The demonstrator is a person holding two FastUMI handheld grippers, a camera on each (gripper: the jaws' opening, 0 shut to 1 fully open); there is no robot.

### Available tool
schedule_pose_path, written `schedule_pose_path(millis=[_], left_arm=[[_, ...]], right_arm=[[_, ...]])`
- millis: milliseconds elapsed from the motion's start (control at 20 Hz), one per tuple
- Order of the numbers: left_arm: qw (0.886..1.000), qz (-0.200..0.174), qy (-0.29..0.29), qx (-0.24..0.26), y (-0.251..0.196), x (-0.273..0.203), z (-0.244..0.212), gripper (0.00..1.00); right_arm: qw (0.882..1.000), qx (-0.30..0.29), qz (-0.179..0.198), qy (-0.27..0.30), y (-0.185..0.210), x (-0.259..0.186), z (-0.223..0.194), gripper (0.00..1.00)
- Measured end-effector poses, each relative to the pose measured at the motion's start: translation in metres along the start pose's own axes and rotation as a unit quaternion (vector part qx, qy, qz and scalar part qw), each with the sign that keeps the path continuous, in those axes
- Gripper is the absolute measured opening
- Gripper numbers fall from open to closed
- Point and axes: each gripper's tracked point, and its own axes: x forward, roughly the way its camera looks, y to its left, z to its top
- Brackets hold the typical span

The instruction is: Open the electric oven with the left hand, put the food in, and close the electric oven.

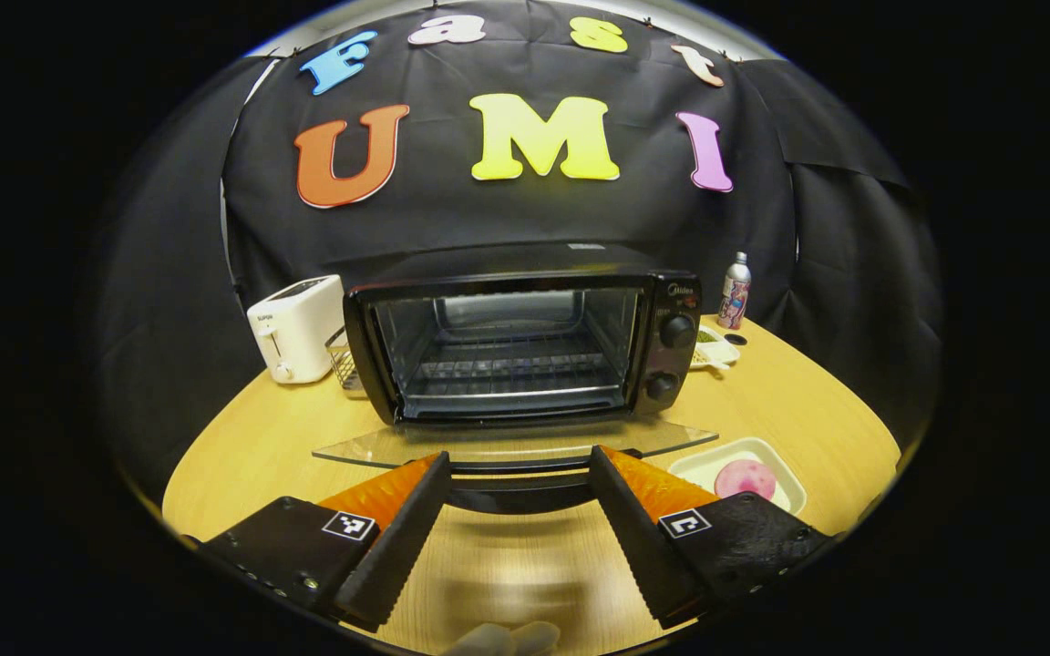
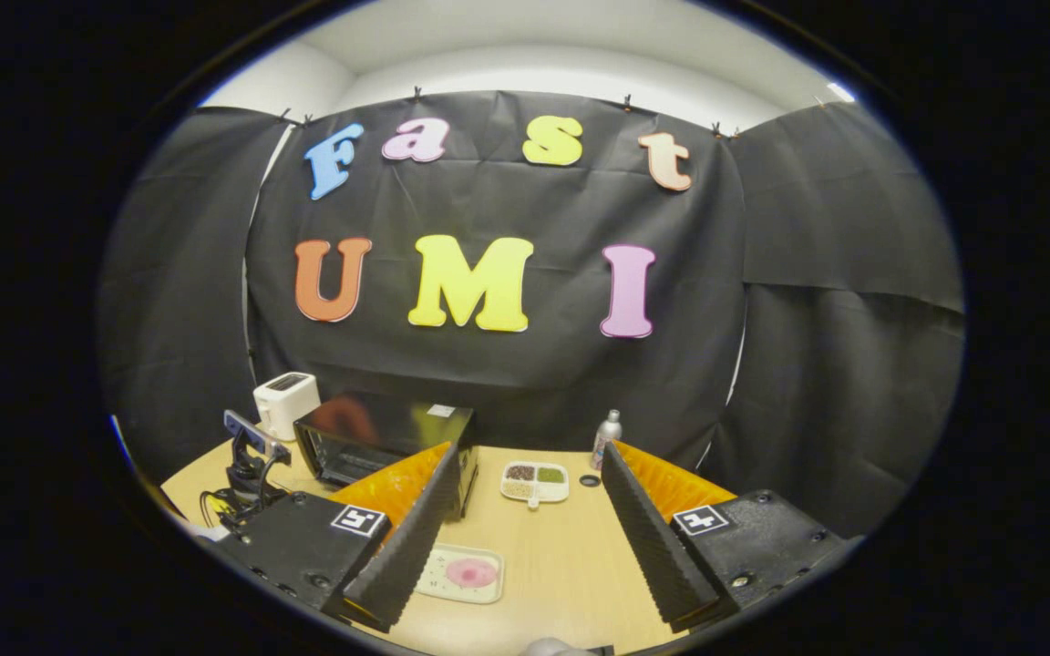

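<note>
Oven (image 1: 525, 342) is sitting ahead of my left gripper (image 1: 518, 474), its glass door (image 1: 516, 444) lying open just beyond my wide, empty jaws. My right gripper (image 2: 525, 497) is hovering open and empty above the tray (image 2: 438, 588) of pink food (image 2: 472, 572); I'm judging it soft, so take the stiff tray rim.

Your left gripper (image 1: 518, 483) sits spread wide, nothing between its fingers, just before the electric oven (image 1: 525, 342). Oven door (image 1: 516, 444) lies folded down flat. Pink food (image 1: 744, 477) rests in a white tray (image 1: 785, 465), right of the door.
</note>
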Motion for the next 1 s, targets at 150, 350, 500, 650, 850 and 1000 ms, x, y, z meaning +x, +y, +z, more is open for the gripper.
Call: schedule_pose_path(millis=[150,350,500,650,850,1000], left_arm=[[1.0,0.0,0.012,0.003,-0.001,-0.001,-0.016,0.97],[0.999,-0.001,0.038,0.002,-0.001,0.0,-0.041,0.97],[0.998,0.001,0.055,0.023,0.0,0.002,-0.058,0.97],[0.997,0.0,0.078,0.015,-0.001,0.008,-0.078,0.97],[0.997,0.002,0.073,0.018,-0.001,0.007,-0.079,0.97],[0.999,0.017,0.035,0.016,0.008,0.0,-0.058,0.97]], right_arm=[[1.0,0.001,-0.001,0.014,0.003,0.0,-0.012,1.0],[1.0,0.001,-0.006,0.022,0.001,-0.003,-0.018,0.97],[1.0,-0.003,-0.009,0.024,-0.001,-0.005,-0.022,1.0],[0.999,-0.006,-0.011,0.032,-0.004,-0.005,-0.027,1.0],[0.999,-0.005,-0.01,0.044,-0.006,-0.005,-0.04,1.0],[0.999,0.01,-0.001,0.053,-0.006,-0.001,-0.053,0.97]])
